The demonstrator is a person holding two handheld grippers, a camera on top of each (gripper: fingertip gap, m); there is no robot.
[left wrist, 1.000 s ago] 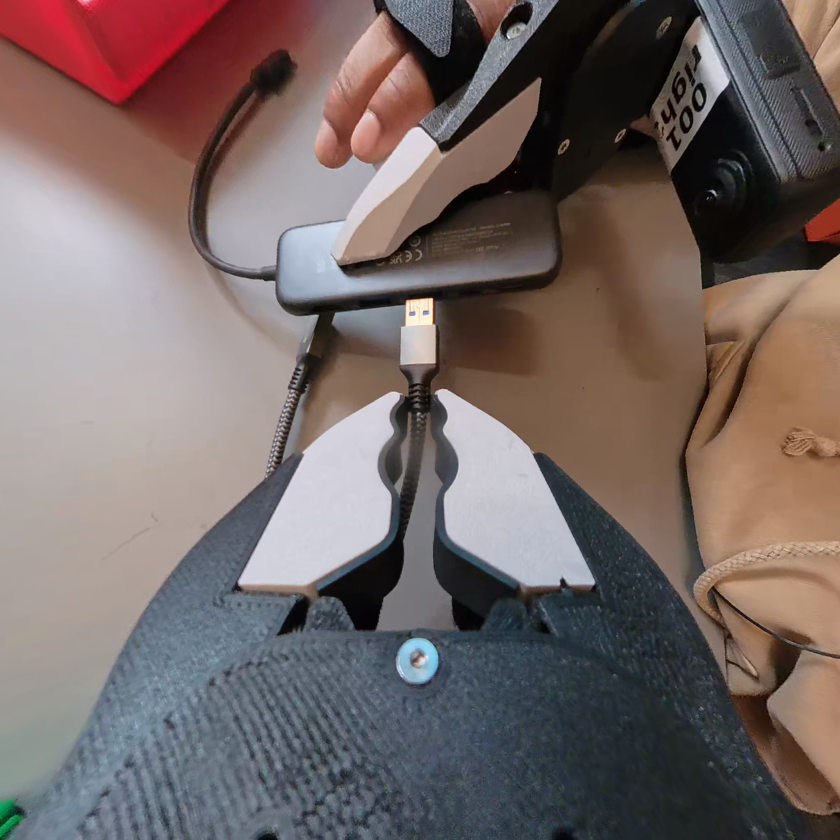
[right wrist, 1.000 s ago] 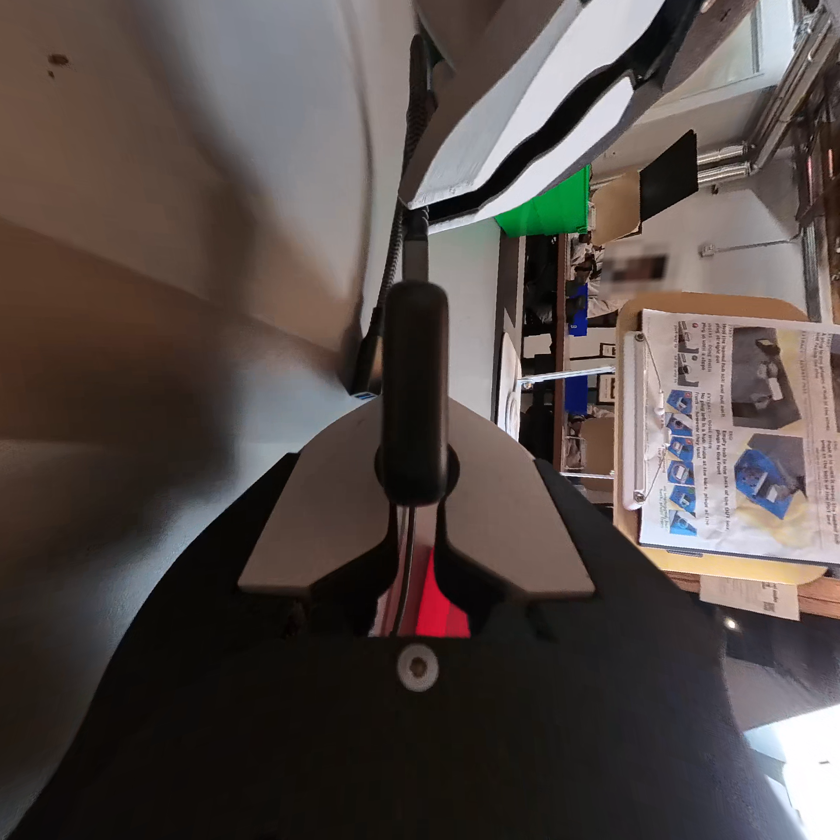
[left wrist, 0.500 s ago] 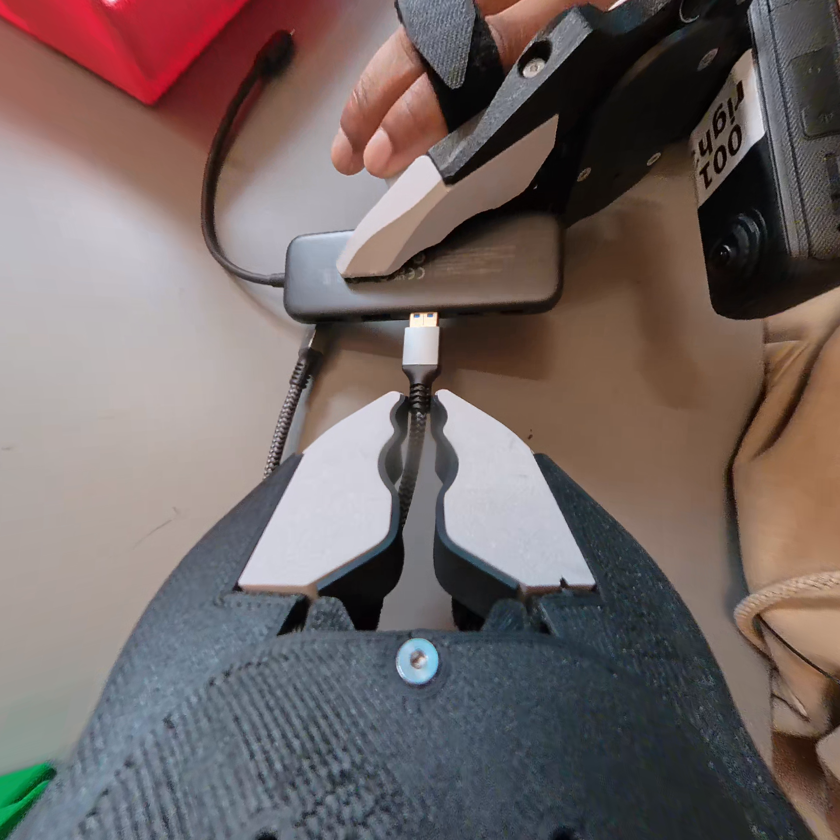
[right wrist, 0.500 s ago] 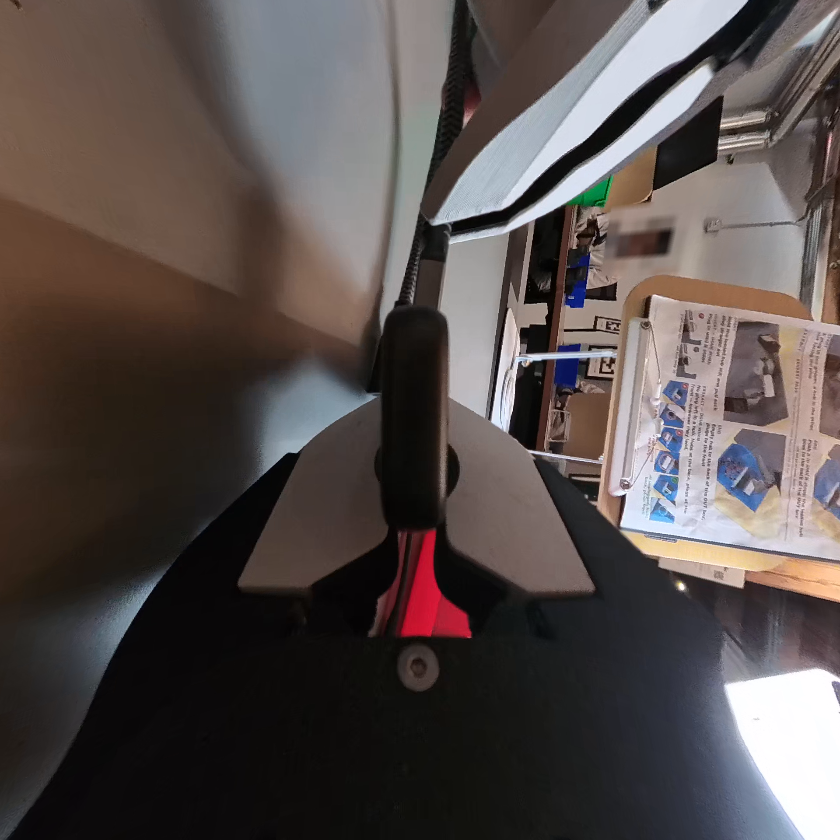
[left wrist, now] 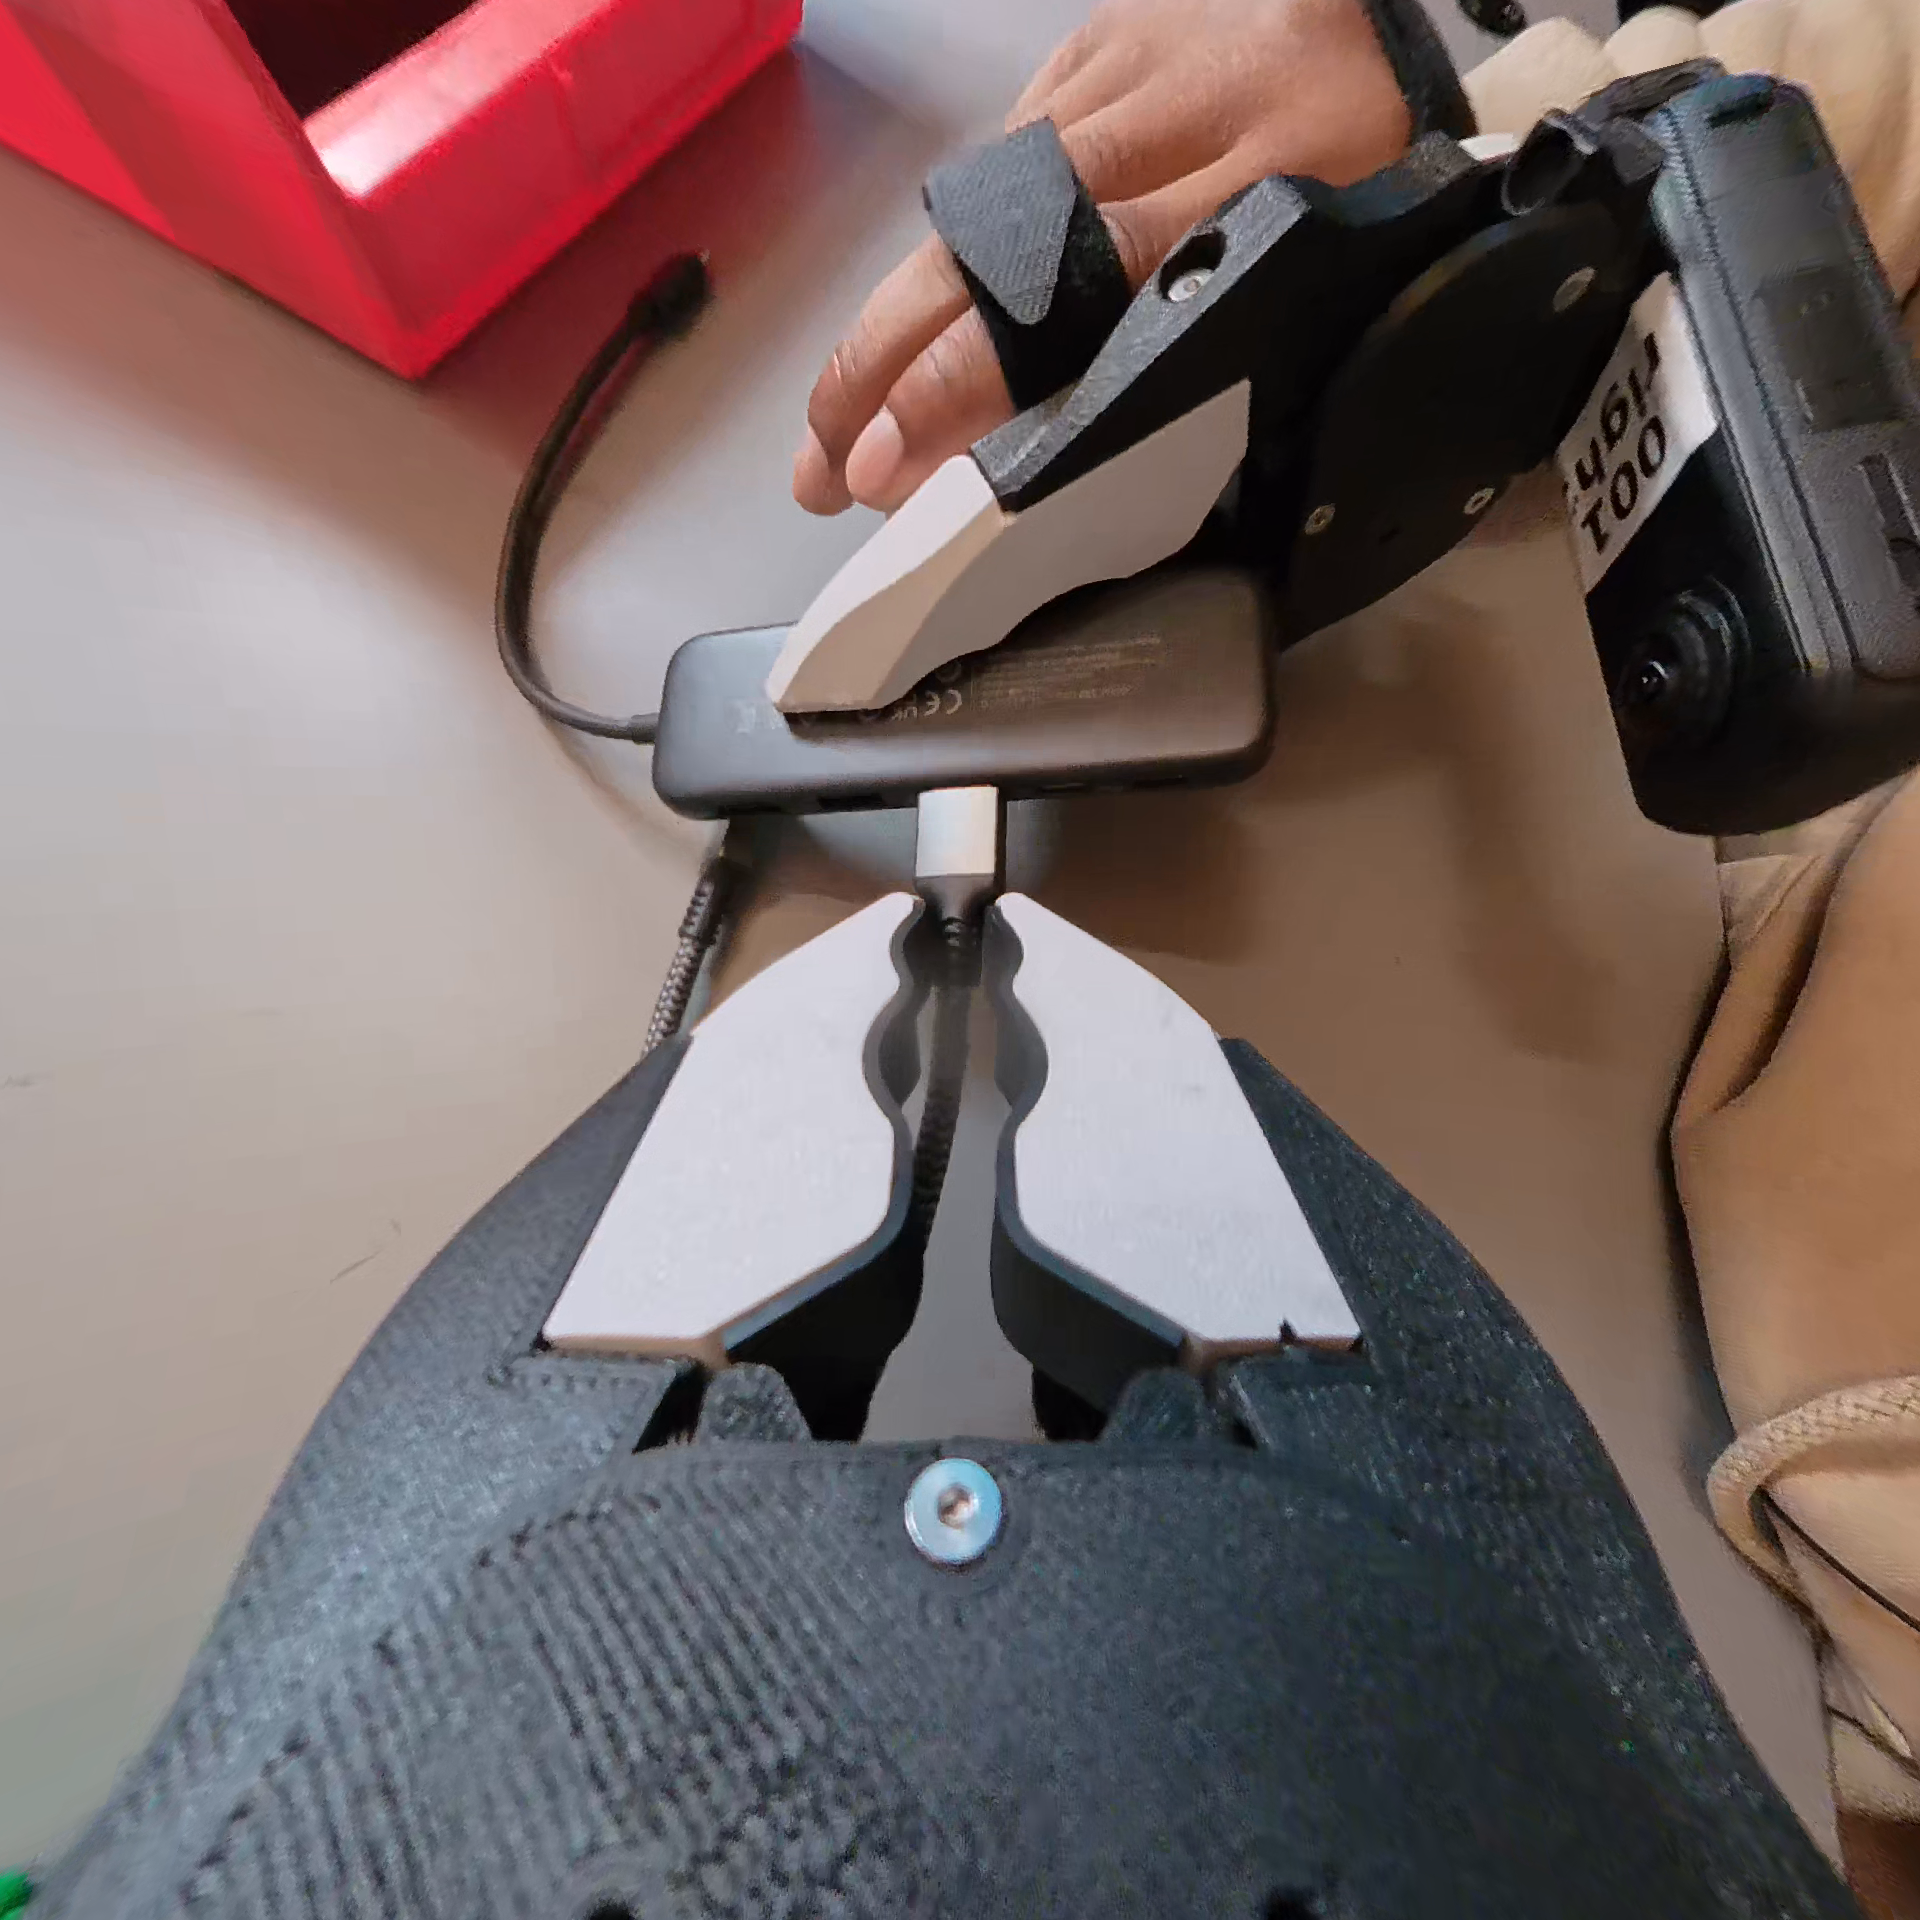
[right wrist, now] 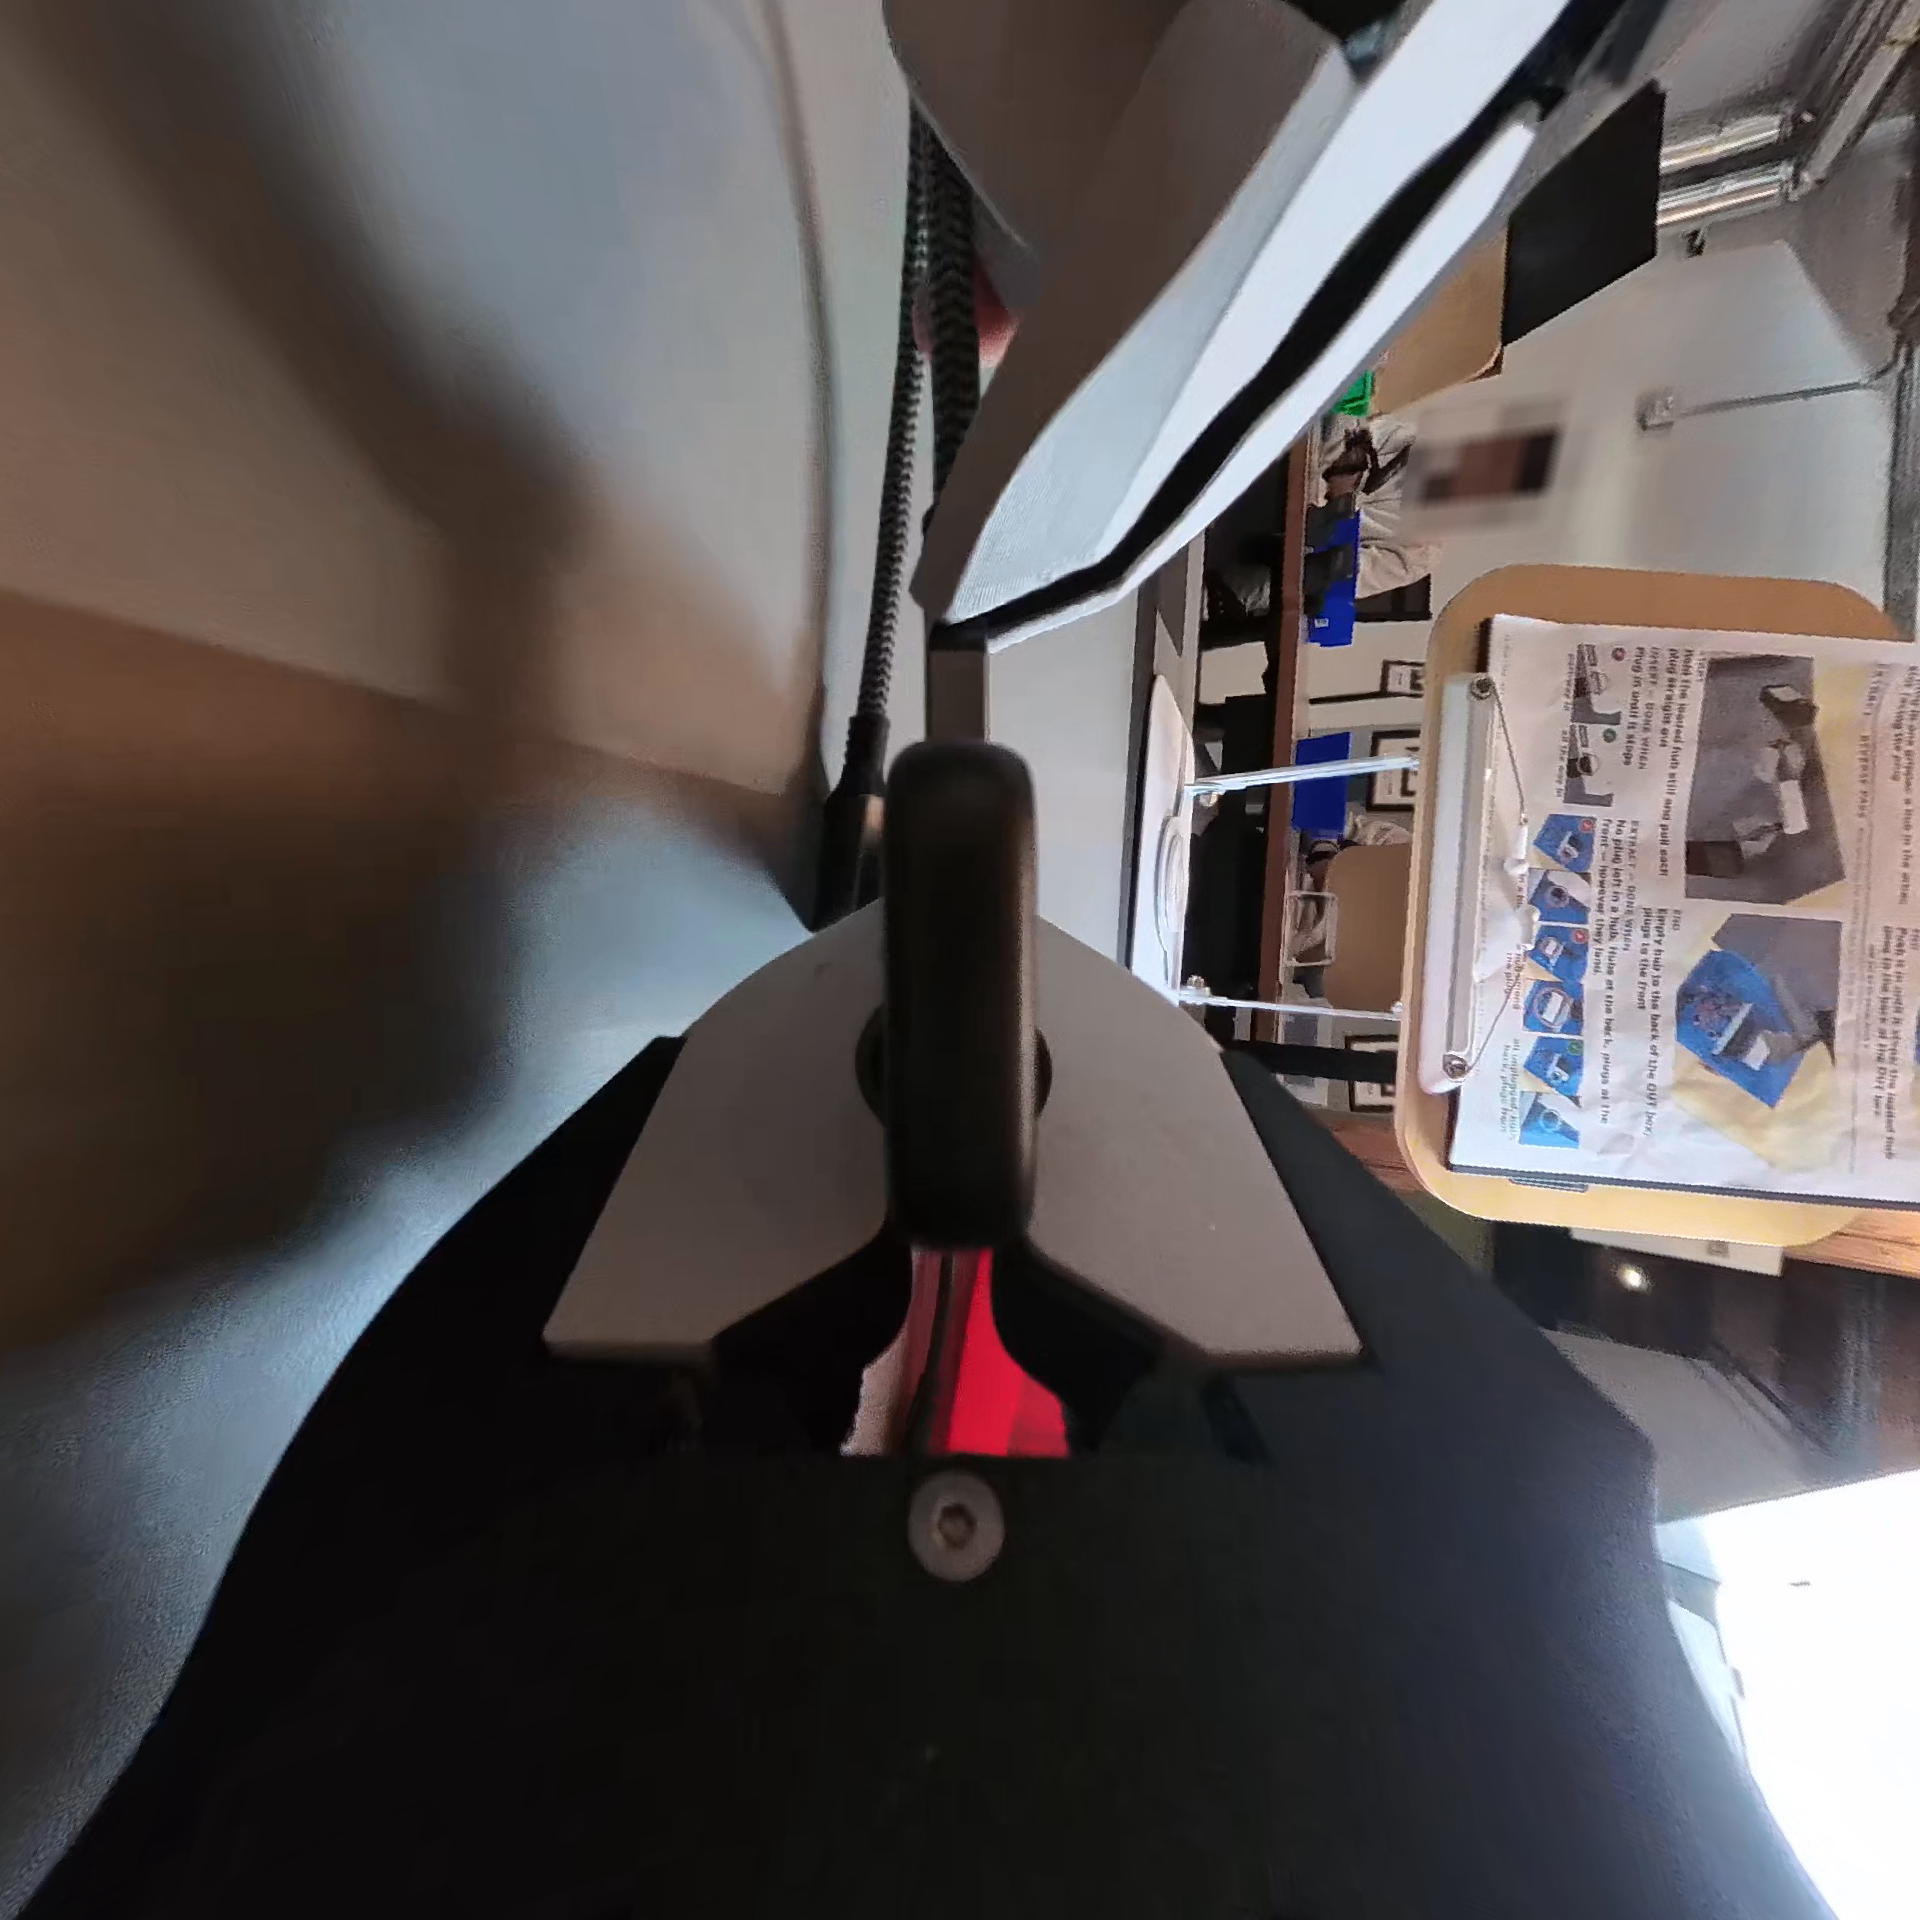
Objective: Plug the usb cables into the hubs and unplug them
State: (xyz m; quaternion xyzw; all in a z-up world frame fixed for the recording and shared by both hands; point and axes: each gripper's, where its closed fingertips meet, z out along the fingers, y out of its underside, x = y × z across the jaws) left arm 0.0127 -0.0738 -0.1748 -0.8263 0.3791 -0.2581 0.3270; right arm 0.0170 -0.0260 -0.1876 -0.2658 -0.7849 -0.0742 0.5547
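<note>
Two hand-held grippers share the work. In the left wrist view, the left hand-held gripper (left wrist: 954,914) is pinched narrow on the braided usb cable (left wrist: 940,1091) just behind its silver plug (left wrist: 958,844), so the push runs straight along the plug. The dark hub (left wrist: 1039,717) is held above the tabletop (left wrist: 260,831), clamped from the side by the right hand-held gripper (left wrist: 831,675), likely to brace it against that push. A second braided cable (left wrist: 686,966) hangs at the hub's left end, and a red box (left wrist: 416,156) stands well behind. Half a second ago the plug's gold tip still showed; now only the silver shell meets the port.

In the right wrist view, the right gripper's fingers (right wrist: 748,1122) grip the hub edge-on, with the left gripper's pale fingers (right wrist: 1195,436) above it, nearer than before.
</note>
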